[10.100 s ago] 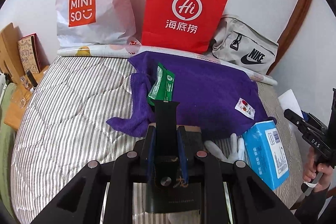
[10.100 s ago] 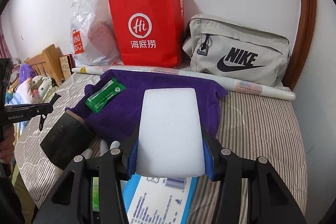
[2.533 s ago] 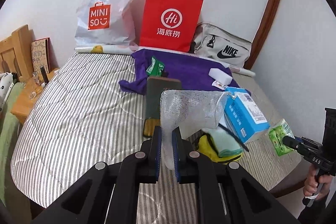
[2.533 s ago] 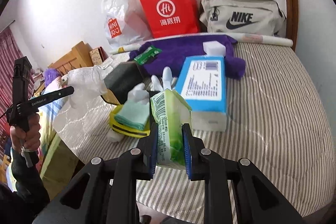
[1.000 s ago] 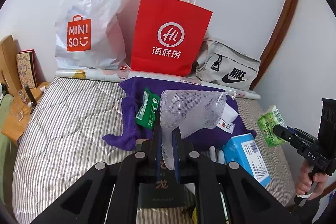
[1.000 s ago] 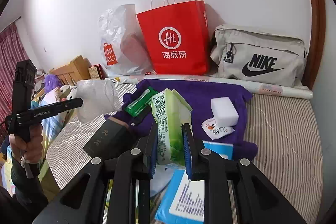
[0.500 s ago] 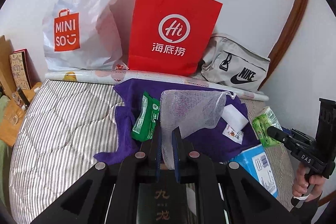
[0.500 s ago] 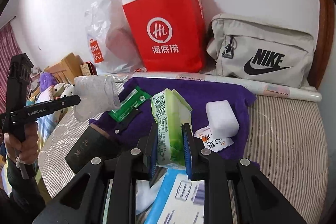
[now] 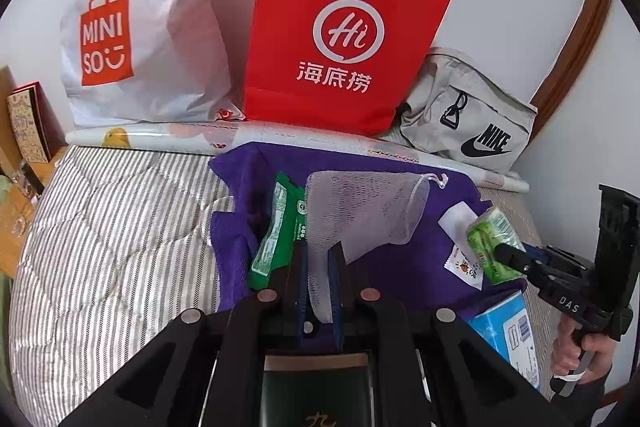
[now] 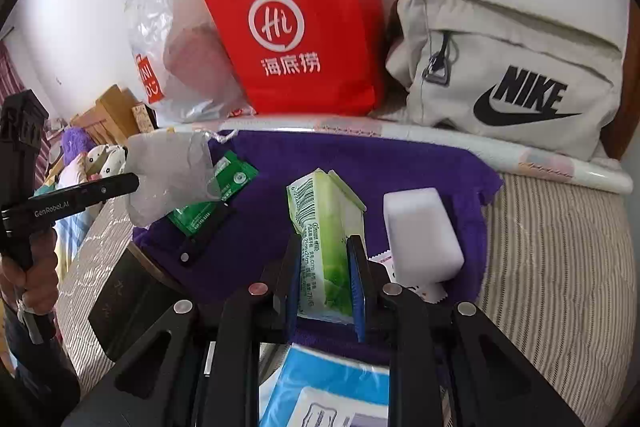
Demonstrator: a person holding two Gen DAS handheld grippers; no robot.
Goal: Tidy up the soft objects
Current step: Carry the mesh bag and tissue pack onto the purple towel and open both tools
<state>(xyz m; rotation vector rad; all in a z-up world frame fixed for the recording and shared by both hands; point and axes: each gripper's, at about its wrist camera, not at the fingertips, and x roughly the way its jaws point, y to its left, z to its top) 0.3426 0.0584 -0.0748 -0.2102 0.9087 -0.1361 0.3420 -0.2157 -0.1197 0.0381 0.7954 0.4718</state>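
My left gripper point(image 9: 319, 257) is shut on a white mesh pouch point(image 9: 366, 209), held above the purple towel point(image 9: 368, 267) on the striped bed. A green wipes pack point(image 9: 278, 231) lies on the towel just left of it. My right gripper point(image 10: 325, 255) is shut on a green tissue pack point(image 10: 326, 227), also over the purple towel point(image 10: 360, 163). A white sponge block point(image 10: 420, 231) rests on the towel to the right of that pack. In the right wrist view the left gripper point(image 10: 132, 183) with the mesh pouch point(image 10: 168, 175) hangs at the left, above the green wipes pack point(image 10: 216, 195).
A red paper bag point(image 9: 340, 35), a white plastic bag point(image 9: 140, 39) and a grey Nike bag point(image 9: 468, 119) stand along the wall behind a rolled mat point(image 9: 160, 139). A blue tissue box point(image 9: 508, 331) and a dark box point(image 10: 124, 299) lie near the bed's front. A wooden nightstand point(image 9: 16, 195) is at left.
Both grippers have moved forward and down toward the purple towel, each still holding its item. The bags at the wall look larger and nearer.
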